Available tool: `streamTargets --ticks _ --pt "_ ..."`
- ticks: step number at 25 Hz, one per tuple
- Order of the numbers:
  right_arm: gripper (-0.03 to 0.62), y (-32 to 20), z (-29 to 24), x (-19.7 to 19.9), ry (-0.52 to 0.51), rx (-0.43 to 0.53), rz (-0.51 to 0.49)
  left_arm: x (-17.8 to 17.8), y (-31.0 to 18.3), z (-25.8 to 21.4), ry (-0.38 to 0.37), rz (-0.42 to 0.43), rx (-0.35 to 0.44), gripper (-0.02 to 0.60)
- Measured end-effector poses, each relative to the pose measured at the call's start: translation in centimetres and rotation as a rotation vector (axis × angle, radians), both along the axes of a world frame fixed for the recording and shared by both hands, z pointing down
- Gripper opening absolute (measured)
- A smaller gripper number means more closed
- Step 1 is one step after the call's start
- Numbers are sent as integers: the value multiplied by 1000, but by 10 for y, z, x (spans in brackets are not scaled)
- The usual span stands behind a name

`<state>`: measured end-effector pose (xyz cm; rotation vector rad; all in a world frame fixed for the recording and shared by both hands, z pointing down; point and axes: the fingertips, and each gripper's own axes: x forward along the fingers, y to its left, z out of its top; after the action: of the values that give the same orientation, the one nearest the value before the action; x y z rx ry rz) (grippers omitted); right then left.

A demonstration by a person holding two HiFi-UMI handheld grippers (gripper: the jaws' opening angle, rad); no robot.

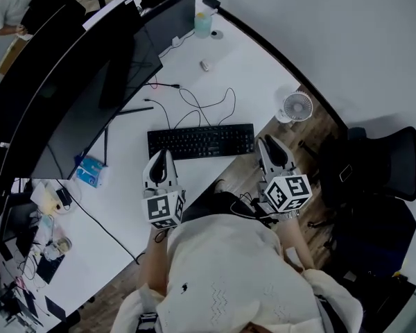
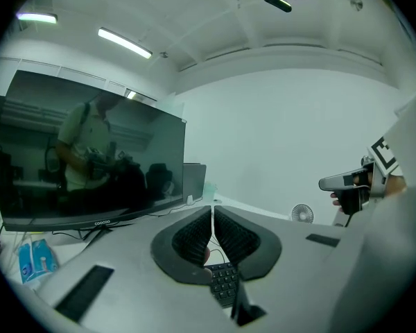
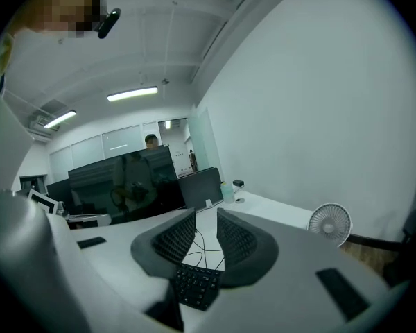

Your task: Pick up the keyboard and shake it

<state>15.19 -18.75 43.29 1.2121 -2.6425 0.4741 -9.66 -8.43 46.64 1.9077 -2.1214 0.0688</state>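
The person wears a loose cream knit top point(image 1: 229, 269) with a faint zigzag pattern stitched into it. The left gripper point(image 1: 162, 157) and the right gripper point(image 1: 272, 146) have pale grey shells and curved black ribbed pads point(image 2: 191, 238). Each carries a white cube point(image 1: 165, 209) printed with black square markers.

Black keyboard point(image 1: 201, 141) flat (desk edge)

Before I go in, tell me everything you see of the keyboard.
The keyboard is black, full-width, plastic-looking, with rows of dark keys. It lies flat on the white desk near its front edge, thin black cables behind it. The left gripper hangs over its near left corner, the right gripper just off its right end; neither holds it.
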Motion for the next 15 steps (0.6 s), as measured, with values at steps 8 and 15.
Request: streamTargets --ticks 8,15 --pt "160 -2 36 -23 -22 -113 -20 -26 0 33 36 23 -67 21" --pt "219 -2 70 -29 27 -164 -19 -37 -5 66 97 44 -117 97"
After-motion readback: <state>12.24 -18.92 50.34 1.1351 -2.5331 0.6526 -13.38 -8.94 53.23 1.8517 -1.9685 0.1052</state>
